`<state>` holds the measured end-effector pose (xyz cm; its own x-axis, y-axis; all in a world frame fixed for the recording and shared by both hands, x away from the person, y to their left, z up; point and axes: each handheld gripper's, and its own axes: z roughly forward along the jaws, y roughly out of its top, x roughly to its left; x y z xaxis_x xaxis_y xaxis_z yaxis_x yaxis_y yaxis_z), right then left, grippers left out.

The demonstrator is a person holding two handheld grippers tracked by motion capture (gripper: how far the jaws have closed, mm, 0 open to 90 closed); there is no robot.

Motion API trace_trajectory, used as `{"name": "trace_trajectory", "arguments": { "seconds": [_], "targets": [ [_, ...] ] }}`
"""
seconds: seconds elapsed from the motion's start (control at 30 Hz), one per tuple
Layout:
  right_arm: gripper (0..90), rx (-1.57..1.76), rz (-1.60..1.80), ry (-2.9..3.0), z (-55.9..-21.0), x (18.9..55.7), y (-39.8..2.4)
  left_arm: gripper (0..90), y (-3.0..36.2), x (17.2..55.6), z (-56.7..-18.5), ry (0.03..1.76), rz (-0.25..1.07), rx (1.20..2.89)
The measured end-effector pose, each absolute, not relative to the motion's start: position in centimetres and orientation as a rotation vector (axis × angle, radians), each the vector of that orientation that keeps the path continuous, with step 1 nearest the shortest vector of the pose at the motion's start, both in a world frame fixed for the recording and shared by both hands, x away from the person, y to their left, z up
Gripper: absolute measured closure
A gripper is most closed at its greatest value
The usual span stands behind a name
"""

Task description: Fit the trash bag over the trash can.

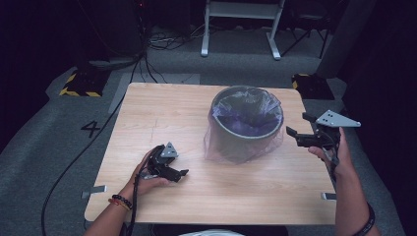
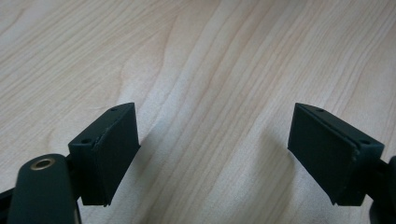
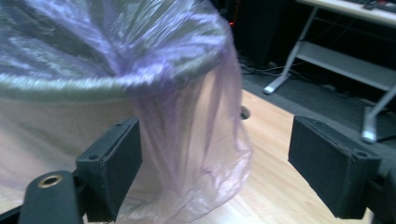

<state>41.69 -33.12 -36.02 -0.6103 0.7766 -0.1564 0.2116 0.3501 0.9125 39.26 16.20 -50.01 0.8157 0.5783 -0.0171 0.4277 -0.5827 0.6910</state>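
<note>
Pale wood-grain table lies between the black left gripper jaws. A grey bin wears a translucent purple liner (faintly glossy), hanging between the black right gripper jaws.

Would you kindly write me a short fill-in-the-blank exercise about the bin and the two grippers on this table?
1. The grey bin is lined with a thin ____ plastic bag.
2. The left gripper, low over the wooden table, has its fingers ____.
3. The right gripper is held on the bin's ____ side.

Missing words: purple; open; right
</note>
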Motion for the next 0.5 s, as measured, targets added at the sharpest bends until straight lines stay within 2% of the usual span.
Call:
{"name": "trace_trajectory", "arguments": {
  "seconds": [0.5],
  "targets": [
    [17.8,0.805,1.323,2.009,-32.6,42.7,-31.5,14.4,16.3,38.9,-50.4,0.724,0.288,2.258]
  ]
}}
